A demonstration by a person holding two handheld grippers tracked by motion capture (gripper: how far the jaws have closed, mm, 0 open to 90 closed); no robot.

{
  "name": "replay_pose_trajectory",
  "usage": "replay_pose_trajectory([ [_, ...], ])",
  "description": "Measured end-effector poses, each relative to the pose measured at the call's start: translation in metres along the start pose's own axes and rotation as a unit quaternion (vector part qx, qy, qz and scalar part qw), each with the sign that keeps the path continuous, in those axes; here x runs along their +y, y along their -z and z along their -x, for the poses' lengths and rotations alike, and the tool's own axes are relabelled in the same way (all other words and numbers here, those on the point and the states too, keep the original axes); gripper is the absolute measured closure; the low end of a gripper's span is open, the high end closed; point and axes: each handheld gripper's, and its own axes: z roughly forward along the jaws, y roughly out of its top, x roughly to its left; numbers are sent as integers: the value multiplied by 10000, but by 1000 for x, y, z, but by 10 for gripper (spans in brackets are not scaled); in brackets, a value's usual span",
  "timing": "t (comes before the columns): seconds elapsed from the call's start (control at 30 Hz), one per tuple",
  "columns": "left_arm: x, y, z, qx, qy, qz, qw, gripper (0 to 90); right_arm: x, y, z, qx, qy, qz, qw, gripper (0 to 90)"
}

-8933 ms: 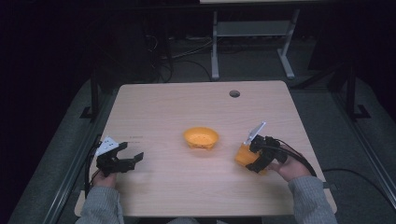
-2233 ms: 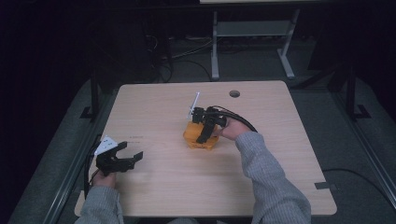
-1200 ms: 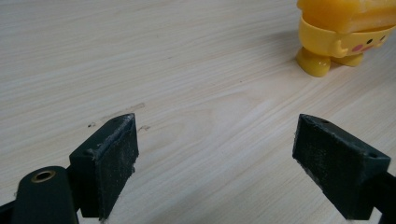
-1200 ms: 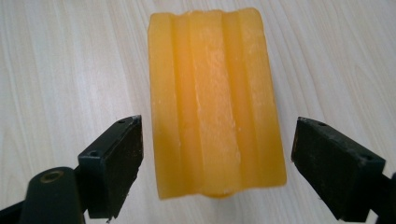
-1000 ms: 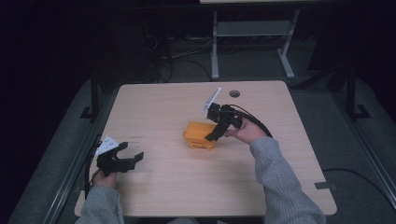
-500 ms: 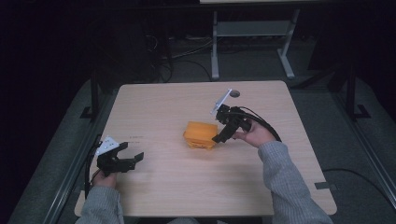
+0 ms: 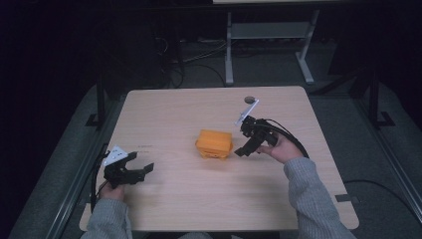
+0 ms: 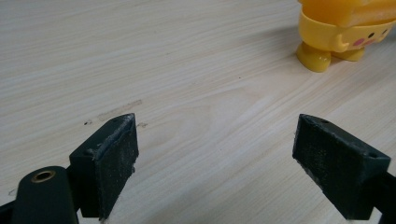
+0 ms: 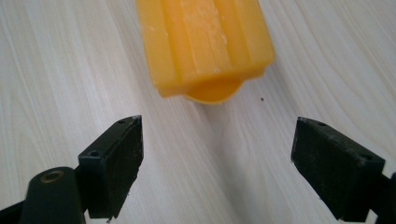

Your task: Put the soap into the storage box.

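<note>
Your pale wood tabletop (image 7: 164, 114) in a dark room holds an orange toy (image 7: 214, 144) mid-surface, bare wood all around it, right gripper (image 7: 242, 149) just beside, left gripper (image 7: 142, 169) well apart near the front edge, both jaws wide open, empty.

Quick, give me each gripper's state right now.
Left gripper: jaws open, holding nothing.
Right gripper: jaws open, holding nothing, just beside the orange lidded bowl.

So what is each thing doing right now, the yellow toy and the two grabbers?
Yellow bowl with little feet and a face: standing on the table, orange lid sitting on top, nothing touching it.
Left hand-held gripper: open, holding nothing, near the table's left corner.
Right hand-held gripper: open, holding nothing, just right of the bowl.
</note>
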Motion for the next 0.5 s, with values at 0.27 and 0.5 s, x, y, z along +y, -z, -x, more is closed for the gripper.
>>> replay_pose_trajectory([
  [0.27, 0, -1, 1, 5, -15, 5, 10000, 138, -15, 2, 0, 28, -135, 38, 9999, 164],
  [0.5, 0, -1, 1, 12, -17, -9, 10000, 138, -21, 4, -1, 1, -191, 63, 9998, 164],
])
